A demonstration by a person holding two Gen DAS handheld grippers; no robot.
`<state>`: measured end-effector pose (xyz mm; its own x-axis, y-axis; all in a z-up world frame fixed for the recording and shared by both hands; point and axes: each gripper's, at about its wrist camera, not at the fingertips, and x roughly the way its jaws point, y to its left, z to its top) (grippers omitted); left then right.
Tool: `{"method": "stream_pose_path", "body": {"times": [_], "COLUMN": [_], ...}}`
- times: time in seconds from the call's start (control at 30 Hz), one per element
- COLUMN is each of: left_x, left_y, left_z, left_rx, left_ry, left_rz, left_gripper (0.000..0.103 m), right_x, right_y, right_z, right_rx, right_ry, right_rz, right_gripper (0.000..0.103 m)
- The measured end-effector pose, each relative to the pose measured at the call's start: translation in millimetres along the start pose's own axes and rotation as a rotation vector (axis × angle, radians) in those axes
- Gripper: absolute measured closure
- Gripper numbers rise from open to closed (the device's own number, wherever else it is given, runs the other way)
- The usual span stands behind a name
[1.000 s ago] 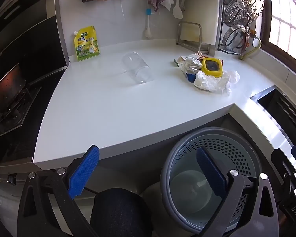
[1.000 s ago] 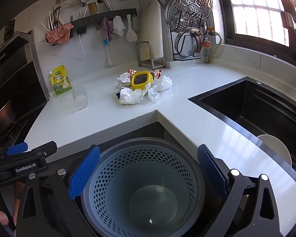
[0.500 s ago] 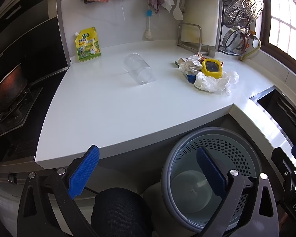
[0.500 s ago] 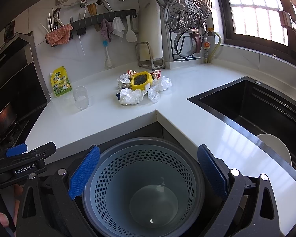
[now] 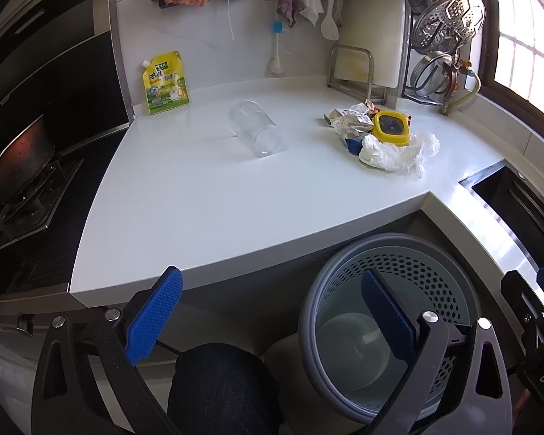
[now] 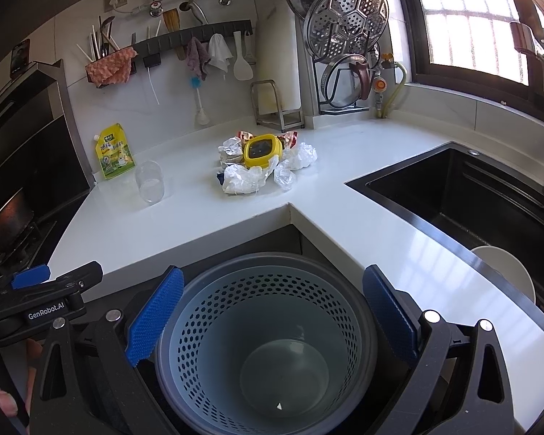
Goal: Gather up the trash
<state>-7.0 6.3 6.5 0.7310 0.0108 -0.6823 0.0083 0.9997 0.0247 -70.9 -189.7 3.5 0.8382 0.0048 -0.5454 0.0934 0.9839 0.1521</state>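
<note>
Hand-held grippers [image 5: 272, 319] [image 6: 272, 317] both spread wide, holding nothing; bin [image 6: 264, 340] below counter edge [image 6: 290, 208].

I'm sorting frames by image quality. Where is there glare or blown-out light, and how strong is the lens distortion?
Right wrist view: the window is blown out white, and its light glares off the counter beside the sink. Left wrist view: the window is overexposed too, while the stove side stays dark. Both views: fisheye bending curves the counter edges; focus looks sharp.

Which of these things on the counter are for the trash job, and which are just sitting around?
For the job:
trash pile
bin

Just sitting around:
clear jar
yellow pouch
hanging cloths
steamer rack
</note>
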Motion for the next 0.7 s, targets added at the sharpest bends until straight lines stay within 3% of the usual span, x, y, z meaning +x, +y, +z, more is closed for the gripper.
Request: {"method": "stream_pose_path", "body": {"times": [0.7], "left_x": [-2.7], "left_y": [1.5], "left_z": [-6.1], "left_rx": [-0.003], "left_ry": [-0.006], "left_rz": [0.007], "left_gripper": [0.006], "right_x": [-1.0], "right_y": [0.1], "right_z": [-2.8], "right_rx": [0.002], "right_ry": [-0.002], "right_rz": [0.008], "right_gripper": [0.009]}}
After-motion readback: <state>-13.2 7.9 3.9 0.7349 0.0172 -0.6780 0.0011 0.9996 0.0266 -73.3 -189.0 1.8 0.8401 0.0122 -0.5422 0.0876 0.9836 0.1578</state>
